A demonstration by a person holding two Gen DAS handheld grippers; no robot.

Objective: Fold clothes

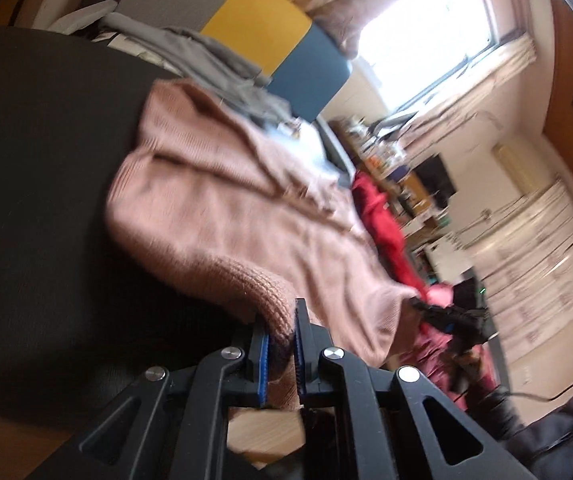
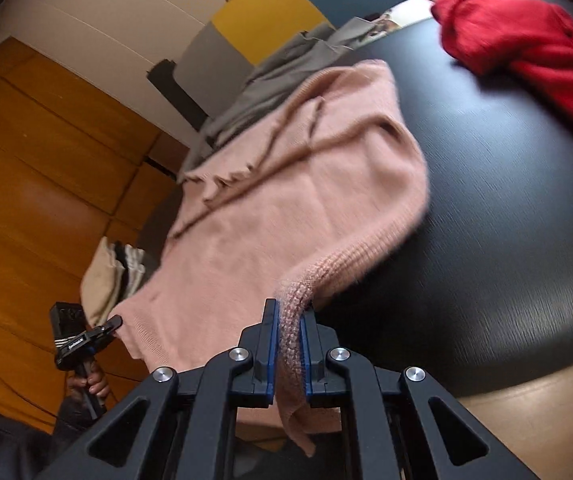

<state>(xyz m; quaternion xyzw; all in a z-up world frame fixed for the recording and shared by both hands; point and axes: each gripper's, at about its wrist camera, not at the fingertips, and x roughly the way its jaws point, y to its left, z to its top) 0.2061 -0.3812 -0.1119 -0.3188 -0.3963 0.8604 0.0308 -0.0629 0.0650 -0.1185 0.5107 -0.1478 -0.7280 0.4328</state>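
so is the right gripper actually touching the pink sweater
Touching. The right wrist view shows the right gripper with both blue pads pressed on the ribbed hem of the pink sweater, no gap either side.

Black table (image 2: 486,208) — pink sweater (image 2: 270,200), grey garment (image 2: 262,88), red garment (image 2: 526,48) on it.

The pink fuzzy knit sweater (image 2: 286,208) is soft wool-like cloth, ribbed along its hem; the black desk (image 2: 486,208) has a matt, faintly grained top; the red knit garment (image 2: 526,52) looks soft; the right hand-held gripper (image 2: 287,344) is matt black plastic with blue pads and shiny metal pins; the orange wood floor (image 2: 46,168) shines.
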